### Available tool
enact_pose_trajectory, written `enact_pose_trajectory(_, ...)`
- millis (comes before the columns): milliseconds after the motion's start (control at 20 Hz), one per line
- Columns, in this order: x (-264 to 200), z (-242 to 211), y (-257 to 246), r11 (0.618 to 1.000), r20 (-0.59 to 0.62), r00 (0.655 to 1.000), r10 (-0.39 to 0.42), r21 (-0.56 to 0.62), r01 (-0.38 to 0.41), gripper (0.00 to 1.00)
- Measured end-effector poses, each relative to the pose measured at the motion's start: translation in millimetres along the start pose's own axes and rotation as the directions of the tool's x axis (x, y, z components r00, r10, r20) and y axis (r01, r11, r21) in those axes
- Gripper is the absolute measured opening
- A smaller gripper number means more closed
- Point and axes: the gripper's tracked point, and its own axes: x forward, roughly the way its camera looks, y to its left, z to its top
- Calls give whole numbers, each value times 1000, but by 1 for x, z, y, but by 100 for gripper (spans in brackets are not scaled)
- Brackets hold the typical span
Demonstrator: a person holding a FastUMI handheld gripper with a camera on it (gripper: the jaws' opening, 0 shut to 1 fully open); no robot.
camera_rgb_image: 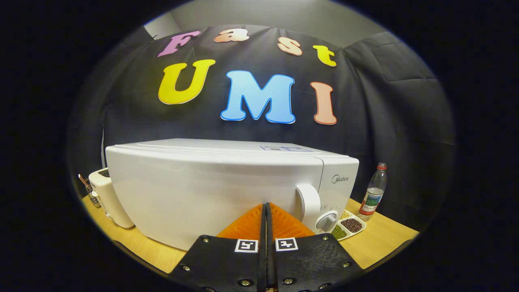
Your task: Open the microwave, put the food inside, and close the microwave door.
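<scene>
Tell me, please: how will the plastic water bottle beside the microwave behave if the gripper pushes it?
The bottle stands tall and narrow on the table, so a push near its cap would probably tip it. It looks mostly empty, hence likely light. Once down, its round body may roll. The gripper is shut, fingers together before the microwave.

A clear water bottle (374, 190) with a red cap stands upright on the wooden counter (381, 239). Just beside the bottle sits a white tray (348, 225) of beans and seeds. Far from the bottle stands a white toaster (106, 194).
</scene>
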Motion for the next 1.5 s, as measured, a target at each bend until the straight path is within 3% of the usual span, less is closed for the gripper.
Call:
enact_pose_trajectory(150,-11,0,-2,998,-17,997,69,0,-69,1)
enact_pose_trajectory(350,-53,11,-9,981,14,986,167,96,-167,2)
enact_pose_trajectory(700,-148,35,-39,947,42,972,230,219,-234,1)
enact_pose_trajectory(950,-251,62,-43,940,124,946,300,132,-316,1)
enact_pose_trajectory(1200,-331,86,-46,948,195,930,313,-4,-318,1)
enact_pose_trajectory(1400,-387,107,-41,934,251,902,350,-26,-355,1)
enact_pose_trajectory(1500,-407,123,-47,940,304,892,335,-43,-339,2)
